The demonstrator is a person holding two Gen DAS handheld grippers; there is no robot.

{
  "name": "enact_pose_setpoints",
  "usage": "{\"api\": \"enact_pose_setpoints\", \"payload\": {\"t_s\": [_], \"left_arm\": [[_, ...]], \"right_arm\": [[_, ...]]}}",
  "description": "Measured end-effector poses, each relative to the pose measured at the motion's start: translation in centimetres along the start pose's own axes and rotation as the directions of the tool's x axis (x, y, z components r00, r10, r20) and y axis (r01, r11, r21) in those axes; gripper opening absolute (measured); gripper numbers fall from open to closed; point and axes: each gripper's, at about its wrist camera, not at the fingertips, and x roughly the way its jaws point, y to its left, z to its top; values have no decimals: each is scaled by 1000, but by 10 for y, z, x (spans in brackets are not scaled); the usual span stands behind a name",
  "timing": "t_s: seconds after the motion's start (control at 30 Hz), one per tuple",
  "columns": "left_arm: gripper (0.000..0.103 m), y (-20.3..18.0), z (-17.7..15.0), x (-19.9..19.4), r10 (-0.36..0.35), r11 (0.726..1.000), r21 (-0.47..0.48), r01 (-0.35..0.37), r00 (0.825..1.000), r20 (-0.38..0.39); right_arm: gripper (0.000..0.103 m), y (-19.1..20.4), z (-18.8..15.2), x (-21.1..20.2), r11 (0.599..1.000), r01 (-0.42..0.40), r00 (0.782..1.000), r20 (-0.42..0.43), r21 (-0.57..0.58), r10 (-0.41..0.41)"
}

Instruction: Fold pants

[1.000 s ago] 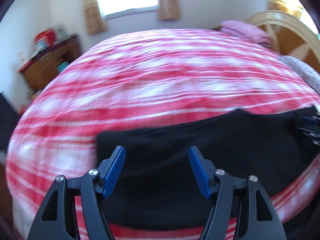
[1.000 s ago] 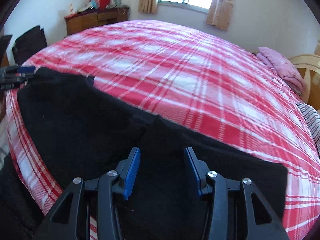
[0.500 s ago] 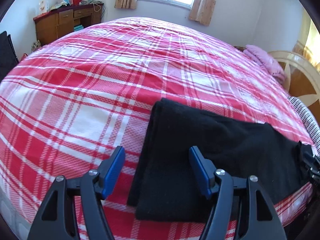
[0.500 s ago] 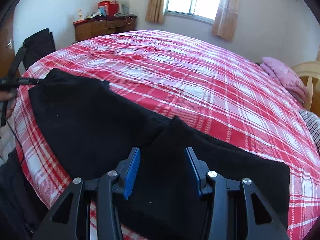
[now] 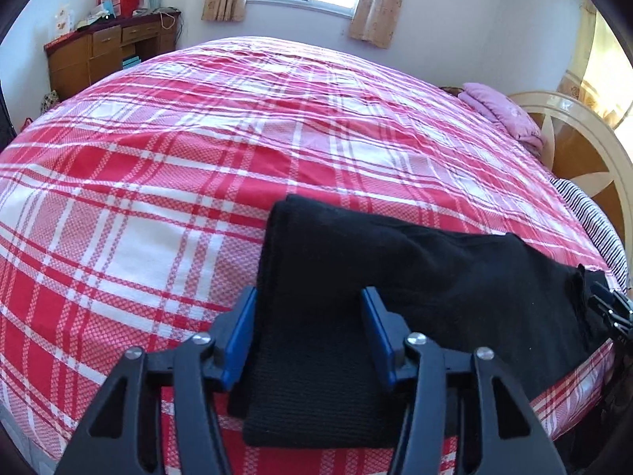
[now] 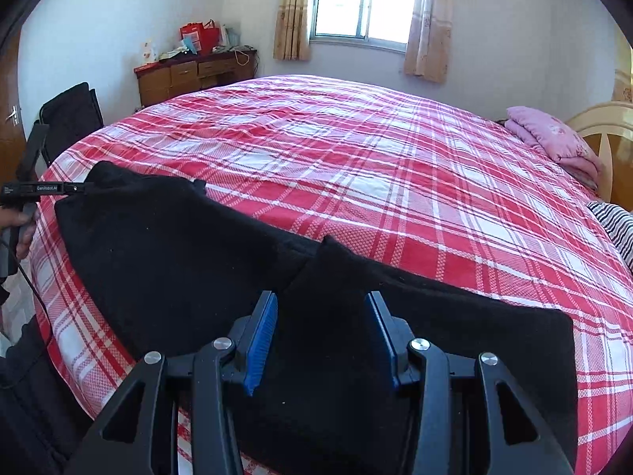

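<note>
Nearest item: my left gripper (image 5: 308, 334), jaws closing around the near end of the black pants (image 5: 455, 277); the fabric rises between the blue pads (image 5: 239, 334), which press on it.

My right gripper (image 6: 321, 340): clenched on a raised fold of the same pants (image 6: 166, 253), cloth peaking between the pads.

Pants: stretched along the near edge of the red plaid bedspread (image 6: 376, 166), one end at each gripper.

On the bedspread's far right edge: folded pink blanket (image 6: 554, 138), by the cream headboard (image 5: 585, 138).

Beyond the bedspread's far left corner: wooden desk (image 6: 190, 77) with red bags (image 6: 199, 35).

Farthest: curtained window (image 6: 362, 2).
</note>
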Motion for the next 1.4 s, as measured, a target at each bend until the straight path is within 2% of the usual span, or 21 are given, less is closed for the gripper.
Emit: {"api": "enact_pose_setpoints", "payload": {"t_s": [0.1, 0.13, 0.23, 0.4, 0.5, 0.63, 0.7, 0.77, 0.8, 0.87, 0.9, 0.97, 1.03, 1.13, 1.3, 1.4], "left_arm": [[39, 12, -2, -3, -42, 998, -52, 43, 999, 13], [30, 15, -2, -5, -57, 996, -61, 58, 998, 18], [14, 13, -3, -11, -55, 998, -41, 56, 998, 27], [13, 9, -3, -18, -56, 998, -38, 57, 998, 39], [20, 5, -5, -11, 1, 1000, -16, 0, 1000, 28], [57, 10, -5, -5, 62, 998, -23, -61, 997, 43], [58, 16, -7, -4, 41, 999, -38, -39, 998, 48], [41, 15, -8, -4, -17, 1000, -18, 18, 999, 45], [24, 13, -9, -6, -45, 999, -13, 45, 998, 39], [15, 2, -10, -9, -21, 999, 32, 20, 999, 39], [14, -2, -10, -10, -25, 999, 49, 24, 999, 37], [13, 4, -8, -12, -69, 998, -5, 69, 997, 32], [13, 17, -5, -18, -140, 983, -109, 145, 989, 46], [12, 20, 0, -39, -232, 951, -181, 250, 966, 111], [12, -23, 19, -72, -342, 924, -125, 361, 927, 153], [12, -66, 35, -85, -429, 894, -70, 442, 891, 149]], "right_arm": [[48, 1, 0, 0, 1000, -2, 1000, 2, -7, 2], [48, 1, 0, -1, 1000, -2, 1000, 4, -8, 2], [48, 0, -1, -1, 1000, -4, 1000, 7, -4, 4], [48, 0, -3, 3, 1000, -3, 1000, -5, -1, 3], [48, 0, -3, 4, 1000, -3, 1000, -10, -1, 3], [48, 1, -4, 4, 1000, -4, 1000, -11, -1, 4], [48, 1, -5, 4, 1000, -6, 1000, -14, 1, 6], [48, 1, -6, 5, 1000, -6, 1000, -16, 0, 6], [48, 1, -6, 6, 1000, -6, 1000, -18, 0, 6], [48, 1, -6, 8, 1000, -4, 1000, -20, -1, 4], [48, 1, -6, 8, 1000, -3, 1000, -19, -2, 3], [48, 1, -6, 8, 1000, -2, 1000, -17, -4, 2], [48, 0, -5, 6, 1000, -5, 1000, -12, 0, 5], [48, -3, -4, 4, 1000, -5, 1000, -8, 10, 5], [48, -5, 3, -7, 1000, 9, 1000, 19, 1, -9], [48, -12, 9, -19, 1000, 14, 999, 33, 22, -14]]}}
